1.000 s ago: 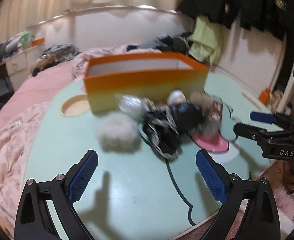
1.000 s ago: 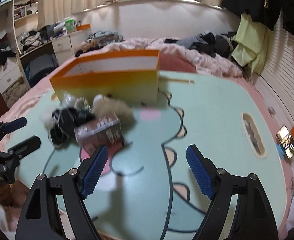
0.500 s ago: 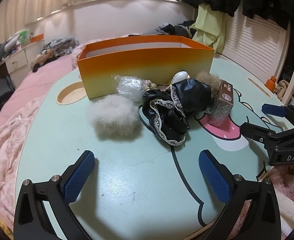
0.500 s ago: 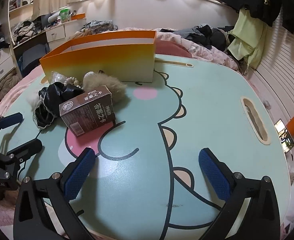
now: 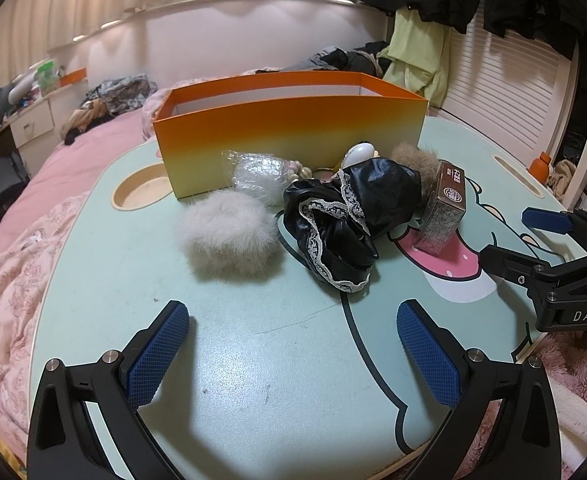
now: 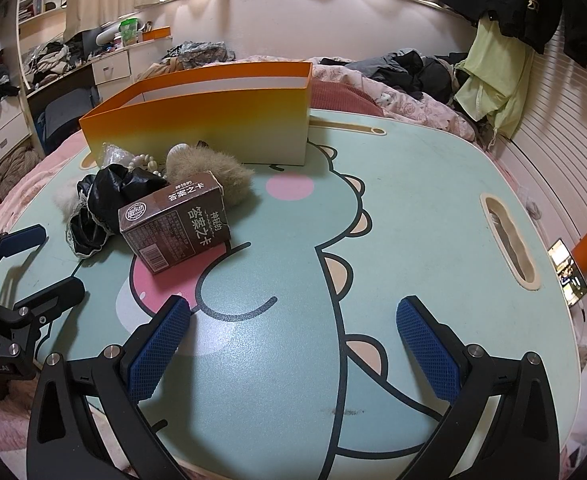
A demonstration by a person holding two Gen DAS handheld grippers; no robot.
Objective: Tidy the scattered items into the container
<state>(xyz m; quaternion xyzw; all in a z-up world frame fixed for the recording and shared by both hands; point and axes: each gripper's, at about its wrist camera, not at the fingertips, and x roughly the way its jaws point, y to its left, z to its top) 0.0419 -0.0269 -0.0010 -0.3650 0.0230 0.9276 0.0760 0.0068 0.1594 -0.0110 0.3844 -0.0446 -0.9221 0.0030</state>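
Scattered lot, table-top, awaiting transfer to the orange container [image 5: 289, 128], which stands open-topped at the far side of the dinosaur-print table [image 5: 253, 360]. Items lie in one tight cluster just in front of its near wall: white fur pom [image 5: 227, 236], clear bubble-wrap bundle [image 5: 257, 176] touching the wall, black lace-trimmed garment [image 5: 349, 216], tan fur pom [image 6: 209, 176], bead string [image 6: 145, 162], a white rounded piece [image 5: 359, 154] of uncertain kind, half hidden, and brown card box [image 6: 175, 226] leaning on the pile. Risks, judged: the items overlap, so a pinch on the garment is likely to drag the beads or tip the card box off its lean; the fur poms compress and may slip from the pads; the bubble-wrap bundle is slick and sits hard against the container wall, leaving little room for a finger behind it; the container looks light and may slide or tip if an item is pushed against its side instead of lifted over the rim. Tools: left gripper [image 5: 293, 340], jaws spread wide, empty, hanging over bare table short of the white pom and touching nothing; right gripper [image 6: 293, 336], jaws at their widest, empty, over the printed table with its left pad just short of the card box, no contact visible.
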